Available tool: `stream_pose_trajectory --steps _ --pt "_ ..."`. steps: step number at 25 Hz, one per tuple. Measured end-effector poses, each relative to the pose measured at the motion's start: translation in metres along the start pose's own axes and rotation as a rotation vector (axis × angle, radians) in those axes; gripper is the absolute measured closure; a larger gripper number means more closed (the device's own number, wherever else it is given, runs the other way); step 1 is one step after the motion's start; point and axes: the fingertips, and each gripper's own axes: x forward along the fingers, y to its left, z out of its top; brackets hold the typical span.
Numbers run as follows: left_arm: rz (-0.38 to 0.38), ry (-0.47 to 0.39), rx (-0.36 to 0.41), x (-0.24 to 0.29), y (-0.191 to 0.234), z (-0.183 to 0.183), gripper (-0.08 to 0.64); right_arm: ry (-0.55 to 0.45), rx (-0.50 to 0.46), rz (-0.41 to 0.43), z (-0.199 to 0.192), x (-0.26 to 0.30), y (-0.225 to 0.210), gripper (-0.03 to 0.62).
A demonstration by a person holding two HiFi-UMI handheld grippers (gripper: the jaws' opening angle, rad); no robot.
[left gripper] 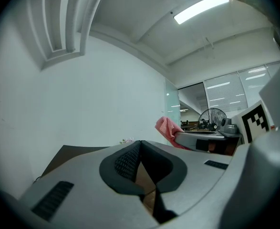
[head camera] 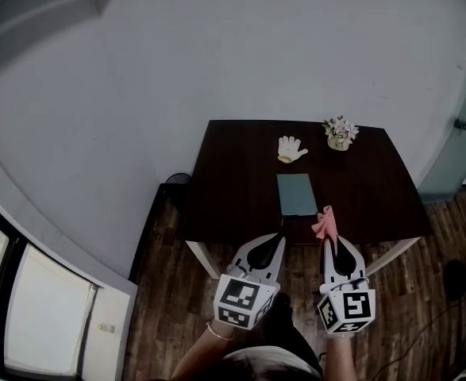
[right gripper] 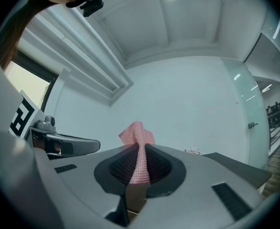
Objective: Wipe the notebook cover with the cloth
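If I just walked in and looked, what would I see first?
Probably the pink cloth, because it is the brightest thing here. It sticks up from the shut jaws of the right gripper, just in front of the table's near edge. Next you'd spot the teal notebook lying flat in the middle of the dark table, with a white glove and a little pot of flowers toward the far edge.

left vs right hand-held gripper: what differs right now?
The left hand-held gripper is shut on nothing; the right hand-held gripper is shut on the pink cloth. Left points at the near left corner of the notebook; right points past its right side. Both sit at the near edge of the table.
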Motion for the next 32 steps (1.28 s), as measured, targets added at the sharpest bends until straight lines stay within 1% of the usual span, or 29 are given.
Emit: stream_pose_trajectory --steps 6,11,17,26,32 --pt "0.020 -0.002 -0.016 0.036 0.021 -0.002 0.541 0.012 -0.009 0.015 -0.007 0.037 -0.019 0.554" --pt "0.033 0.002 -0.009 0.078 0.035 -0.003 0.541 0.041 -0.010 0.034 -0.018 0.071 -0.043 0.554" --pt "0.047 0.003 -0.011 0.132 0.047 -0.001 0.541 0.058 -0.011 0.051 -0.022 0.114 -0.076 0.555" --pt "0.067 0.011 -0.027 0.211 0.061 -0.002 0.541 0.072 0.002 0.107 -0.028 0.175 -0.124 0.555" --pt "0.108 0.015 -0.039 0.264 0.079 -0.007 0.540 0.085 0.006 0.141 -0.037 0.218 -0.155 0.555"
